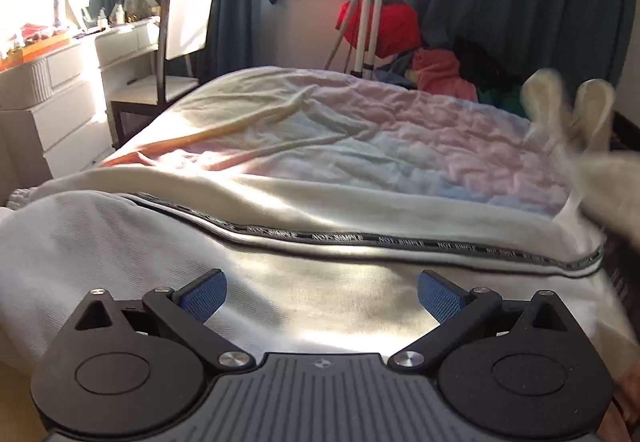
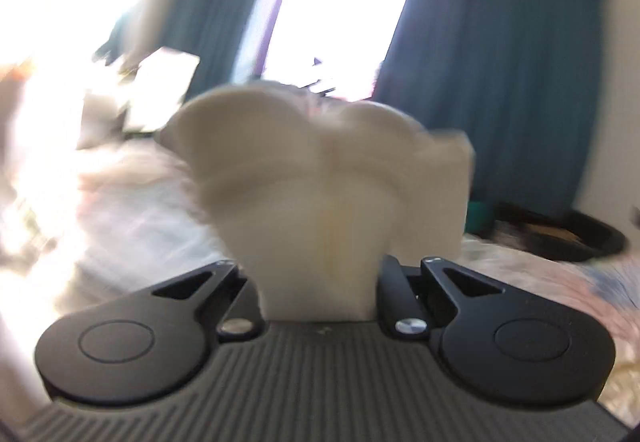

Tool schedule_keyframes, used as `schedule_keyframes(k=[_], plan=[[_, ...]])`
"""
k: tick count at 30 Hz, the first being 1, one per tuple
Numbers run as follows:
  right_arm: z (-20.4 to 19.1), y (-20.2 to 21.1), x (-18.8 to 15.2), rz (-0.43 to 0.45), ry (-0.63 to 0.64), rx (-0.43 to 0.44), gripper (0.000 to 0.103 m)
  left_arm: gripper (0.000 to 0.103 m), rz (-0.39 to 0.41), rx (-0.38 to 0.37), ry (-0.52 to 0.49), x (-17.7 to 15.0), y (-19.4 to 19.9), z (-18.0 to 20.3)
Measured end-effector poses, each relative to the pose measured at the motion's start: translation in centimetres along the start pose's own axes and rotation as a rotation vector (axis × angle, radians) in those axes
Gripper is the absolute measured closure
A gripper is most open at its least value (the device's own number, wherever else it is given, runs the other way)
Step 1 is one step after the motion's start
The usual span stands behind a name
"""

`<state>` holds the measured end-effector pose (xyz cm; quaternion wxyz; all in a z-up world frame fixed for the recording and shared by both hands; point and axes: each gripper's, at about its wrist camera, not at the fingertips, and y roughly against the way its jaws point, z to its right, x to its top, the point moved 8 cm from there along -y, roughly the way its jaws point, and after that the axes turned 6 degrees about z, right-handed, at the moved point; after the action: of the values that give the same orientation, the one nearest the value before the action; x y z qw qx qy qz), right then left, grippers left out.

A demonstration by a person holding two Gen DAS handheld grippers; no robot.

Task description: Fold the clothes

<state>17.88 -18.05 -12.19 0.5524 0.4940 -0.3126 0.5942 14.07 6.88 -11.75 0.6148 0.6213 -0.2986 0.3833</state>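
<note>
Nearest the lens in the left wrist view, the left hand-held gripper [image 1: 322, 296] is seen at the bottom of the frame with its blue-padded jaws spread wide and nothing between them, poised just over the white garment [image 1: 280, 306]. This garment is spread across the lower half of the frame on the bed [image 1: 340, 130], and a grey lettered trim band [image 1: 360, 238] runs along it from centre left to the right edge. In the right wrist view, the right hand-held gripper [image 2: 320, 282] is closed on a bunched cream-white fold of cloth [image 2: 320, 178], which fills the centre of that heavily blurred frame; whether this fold belongs to the same garment cannot be told. At the right edge of the left wrist view a blurred pale shape [image 1: 572, 114] is raised above the bed, probably the same lifted cloth. As to progress, one piece of fabric is held up while the rest lies mostly flat and wrinkled; no finished stack of folded items is visible, and it cannot be settled whether a fold is being opened or completed. Farther back, only the left view shows clearly a heap of coloured clothes [image 1: 436, 70] at upper right, a tripod [image 1: 368, 10], a chair [image 1: 184, 22] and a dresser [image 1: 60, 82] at upper left; the right view shows only curtains [image 2: 500, 82] and a bright window [image 2: 340, 2].
</note>
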Motion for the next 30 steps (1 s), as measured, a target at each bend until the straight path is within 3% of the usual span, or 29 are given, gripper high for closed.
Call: schedule_keyframes(k=[3,5,8,12,18,22,24,26,29,30], plan=[[-6.2,-0.6,-4.8,-0.131,0.184,0.144,0.092,0.001,0.044,0.006,-0.026,0.9,1.1,-0.2],[-7.5,-0.6,-6.0,-0.139,0.273,0.139,0.092,0.001,0.066,-0.001,-0.034,1.4,1.7,-0.2],[-6.4,-0.5,-5.1,-0.142,0.208,0.135,0.092,0.001,0.089,-0.02,-0.03,1.8,2.3,-0.3],[-8.9,1.2,-1.7,-0.064,0.222,0.143,0.092,0.001,0.104,-0.048,0.002,2.1,2.3,-0.8],[-15.1,0.6,-1.2,-0.102,0.173,0.261,0.091,0.001,0.116,-0.097,0.062,2.2,2.2,-1.7],[-14.0,0.8,-0.7,-0.166,0.079,0.311,0.086,0.001,0.112,-0.14,0.108,2.1,2.0,-2.0],[-13.3,1.3,-0.3,-0.213,0.008,0.355,0.076,0.001,0.106,-0.164,0.124,2.0,2.1,-1.8],[-12.6,2.7,0.0,-0.253,-0.052,0.415,0.075,0.001,0.101,-0.186,0.135,1.8,2.2,-1.5],[-11.2,5.3,0.5,-0.298,-0.137,0.51,0.041,0.001,0.094,-0.218,0.116,1.3,2.6,-0.5],[-10.6,6.2,0.7,-0.303,-0.179,0.53,0.035,0.001,0.094,-0.221,0.097,1.0,2.8,0.0]])
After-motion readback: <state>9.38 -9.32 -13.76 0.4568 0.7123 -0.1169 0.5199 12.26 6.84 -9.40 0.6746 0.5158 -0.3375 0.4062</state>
